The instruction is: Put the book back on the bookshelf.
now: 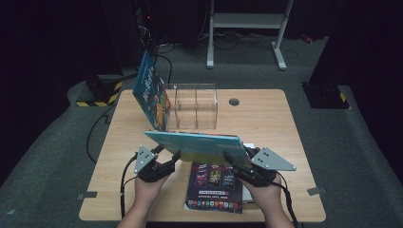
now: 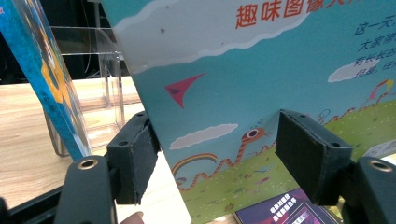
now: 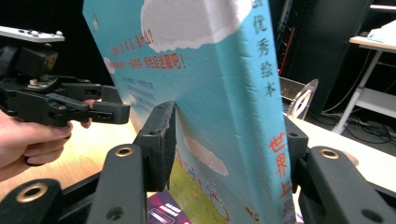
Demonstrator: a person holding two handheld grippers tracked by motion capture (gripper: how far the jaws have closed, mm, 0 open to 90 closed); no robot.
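The right hand-held gripper [image 3: 224, 135] clamps the light-blue book [image 1: 199, 142] above the table [image 1: 266, 118]; the left hand-held gripper [image 2: 215, 154] stands open around its edge; ahead, a clear organizer [image 1: 196, 107] props another book [image 1: 152, 90]; beneath lies a dark booklet [image 1: 214, 187].

The teal picture book [image 1: 199, 142] has a smooth, slightly glossy card cover; the organizer [image 1: 196, 106] is clear plastic; the table [image 1: 266, 118] is matt pale wood.

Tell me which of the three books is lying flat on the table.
The dark purple book near the front edge. The light blue book is held up, and the orange-and-blue one leans on the clear rack.
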